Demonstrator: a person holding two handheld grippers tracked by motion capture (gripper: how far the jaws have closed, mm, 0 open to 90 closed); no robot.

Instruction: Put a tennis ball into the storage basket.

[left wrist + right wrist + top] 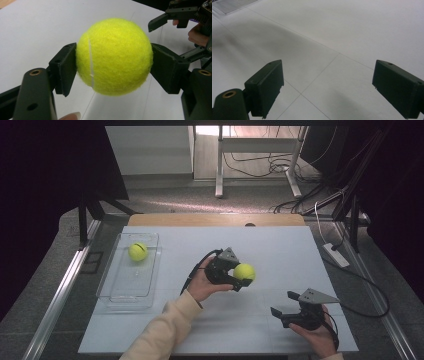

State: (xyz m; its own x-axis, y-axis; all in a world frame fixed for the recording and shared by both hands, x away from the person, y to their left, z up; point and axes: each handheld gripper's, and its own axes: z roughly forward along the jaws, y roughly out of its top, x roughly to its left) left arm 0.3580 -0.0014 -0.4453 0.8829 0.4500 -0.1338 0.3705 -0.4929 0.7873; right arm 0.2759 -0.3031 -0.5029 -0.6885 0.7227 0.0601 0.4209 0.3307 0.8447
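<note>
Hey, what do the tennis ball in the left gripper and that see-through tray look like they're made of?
Held tennis ball: fuzzy yellow-green felt, matte, with a pale seam line; the core is hidden.
Tray: clear, glossy, probably hard plastic, since the table shows through its walls and its rim catches light. Glass can't be ruled out.
Left gripper pads: black, matte, likely moulded plastic.

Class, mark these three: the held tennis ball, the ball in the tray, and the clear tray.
held tennis ball (115, 56), left gripper view, middle of its felt.
ball in the tray (138, 251), high view, its top.
clear tray (127, 292), high view, bare floor.
</note>
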